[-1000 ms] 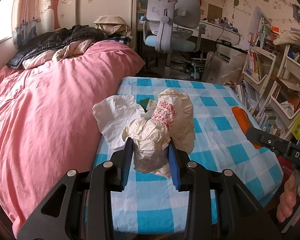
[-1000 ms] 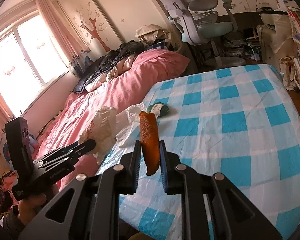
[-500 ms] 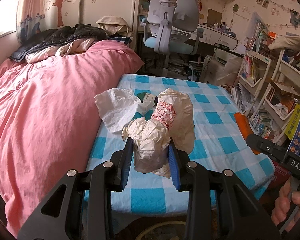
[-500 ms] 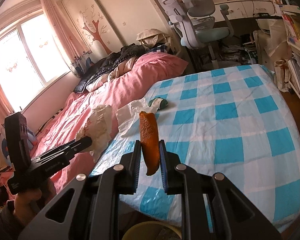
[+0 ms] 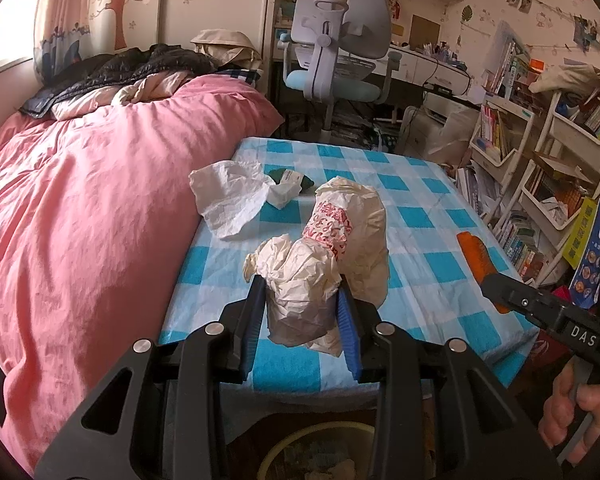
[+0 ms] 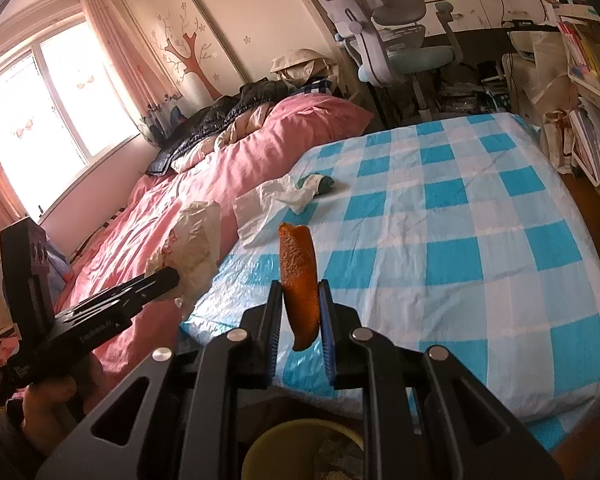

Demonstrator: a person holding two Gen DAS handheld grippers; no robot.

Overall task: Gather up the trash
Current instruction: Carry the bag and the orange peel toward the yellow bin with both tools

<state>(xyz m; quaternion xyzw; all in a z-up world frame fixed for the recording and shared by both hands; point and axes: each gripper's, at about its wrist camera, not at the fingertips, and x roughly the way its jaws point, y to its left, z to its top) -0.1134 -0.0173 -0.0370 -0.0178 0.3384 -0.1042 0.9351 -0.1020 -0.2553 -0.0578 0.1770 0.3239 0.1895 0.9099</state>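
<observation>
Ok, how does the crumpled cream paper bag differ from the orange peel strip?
The crumpled cream paper bag is bulky and spreads the left jaws wide; the orange peel strip is thin and stiff, its jaws nearly shut. The bag carries red print; the peel is plain. Both are held off the table.

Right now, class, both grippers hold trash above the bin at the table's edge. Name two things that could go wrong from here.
1. The crumpled paper wrapper bulges well past the left gripper, and only part of the bin shows below, so loose paper may land outside.
2. The right gripper pinches the orange peel at its lower part only; it could slip early and miss the bin.
</observation>
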